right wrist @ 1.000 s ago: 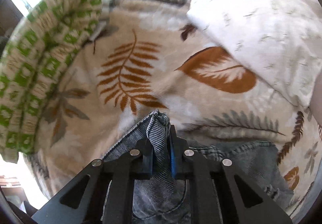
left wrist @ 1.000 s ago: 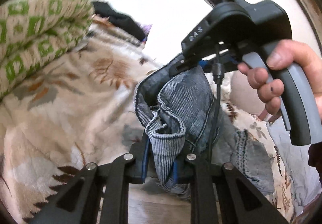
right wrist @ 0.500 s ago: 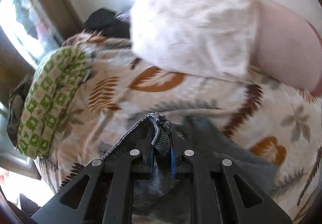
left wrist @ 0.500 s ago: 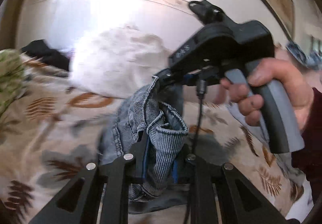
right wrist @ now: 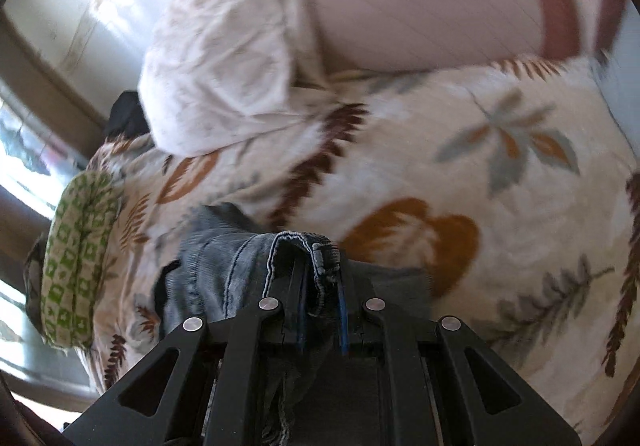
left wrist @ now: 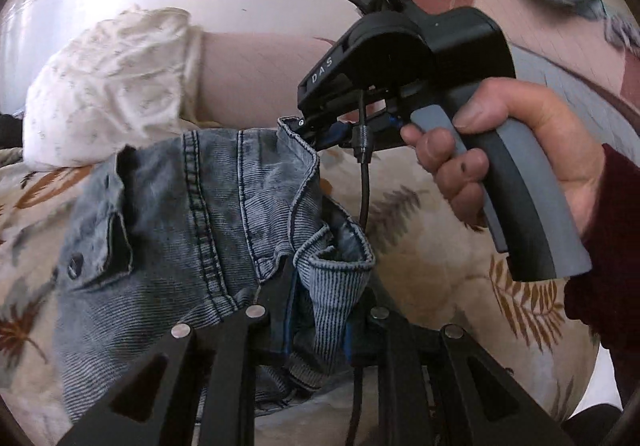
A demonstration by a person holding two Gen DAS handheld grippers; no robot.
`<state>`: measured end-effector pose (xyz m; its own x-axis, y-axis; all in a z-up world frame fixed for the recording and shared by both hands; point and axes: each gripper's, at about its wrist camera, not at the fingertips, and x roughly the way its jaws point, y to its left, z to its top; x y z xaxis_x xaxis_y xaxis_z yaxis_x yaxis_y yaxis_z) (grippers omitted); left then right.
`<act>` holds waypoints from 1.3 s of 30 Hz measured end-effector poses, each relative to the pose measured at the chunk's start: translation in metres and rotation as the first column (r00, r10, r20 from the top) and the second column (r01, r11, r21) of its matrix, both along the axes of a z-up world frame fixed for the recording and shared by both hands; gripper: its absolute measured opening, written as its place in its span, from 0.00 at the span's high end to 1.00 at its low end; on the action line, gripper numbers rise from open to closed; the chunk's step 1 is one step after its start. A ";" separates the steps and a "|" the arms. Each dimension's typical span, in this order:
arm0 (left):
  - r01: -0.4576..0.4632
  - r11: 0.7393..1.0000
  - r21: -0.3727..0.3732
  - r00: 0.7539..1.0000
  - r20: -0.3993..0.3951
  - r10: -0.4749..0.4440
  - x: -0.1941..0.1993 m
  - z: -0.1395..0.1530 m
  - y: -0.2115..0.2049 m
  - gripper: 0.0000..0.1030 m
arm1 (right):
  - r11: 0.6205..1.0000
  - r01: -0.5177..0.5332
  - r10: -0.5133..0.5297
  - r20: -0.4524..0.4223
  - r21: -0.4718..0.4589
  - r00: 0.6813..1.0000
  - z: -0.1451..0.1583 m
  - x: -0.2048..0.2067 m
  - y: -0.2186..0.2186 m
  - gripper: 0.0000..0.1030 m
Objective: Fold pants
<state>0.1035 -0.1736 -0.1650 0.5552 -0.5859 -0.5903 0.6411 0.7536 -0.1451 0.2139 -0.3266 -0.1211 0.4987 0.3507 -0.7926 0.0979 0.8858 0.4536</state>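
A pair of faded blue jeans (left wrist: 192, 213) hangs stretched between my two grippers above the leaf-print bedspread (left wrist: 440, 246). My left gripper (left wrist: 320, 306) is shut on a bunched fold of the waistband at the bottom of the left wrist view. Further off, a hand (left wrist: 500, 141) holds my right gripper (left wrist: 316, 133), which pinches another part of the waistband edge. In the right wrist view my right gripper (right wrist: 320, 286) is shut on a folded denim hem (right wrist: 304, 242), and the jeans (right wrist: 216, 266) trail down to the left over the bedspread (right wrist: 480, 165).
A white pillow (left wrist: 108, 81) and a pink one (left wrist: 256, 73) lie at the head of the bed against a pale wall. A green-patterned folded blanket (right wrist: 76, 258) sits at the bed's left edge beside a window. A dark garment (right wrist: 124, 117) lies behind the white pillow (right wrist: 216, 57).
Both grippers have swung across the bed with the jeans, rolling as they went. The jeans have spread out from a bunch into a stretched panel. The green blanket has left the left wrist view.
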 end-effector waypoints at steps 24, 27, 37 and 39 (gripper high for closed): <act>0.253 0.967 0.013 0.967 -0.007 -0.253 -0.026 0.040 0.004 0.34 | 0.922 0.348 -0.365 0.083 0.171 0.927 -0.030 -0.105 -0.079 0.47; 0.153 0.983 0.100 0.976 0.140 -0.166 -0.034 0.069 0.034 0.32 | 0.918 0.346 -0.376 0.152 0.192 0.914 -0.005 -0.133 -0.077 0.46; -0.255 0.964 0.068 0.967 0.020 0.254 0.061 0.062 0.133 0.31 | 0.941 0.136 -0.226 0.277 0.309 0.934 0.030 -0.172 -0.009 0.47; -0.245 0.966 0.086 0.969 0.005 0.246 0.065 0.053 0.127 0.31 | 0.937 0.098 -0.198 0.278 0.335 0.940 0.027 -0.167 0.004 0.47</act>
<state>0.1685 -0.0466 -0.1115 0.6719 -0.3794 -0.6360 0.4344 0.8975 -0.0766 0.0473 -0.3228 -0.0945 0.7624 0.4578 -0.4573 0.0307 0.6803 0.7323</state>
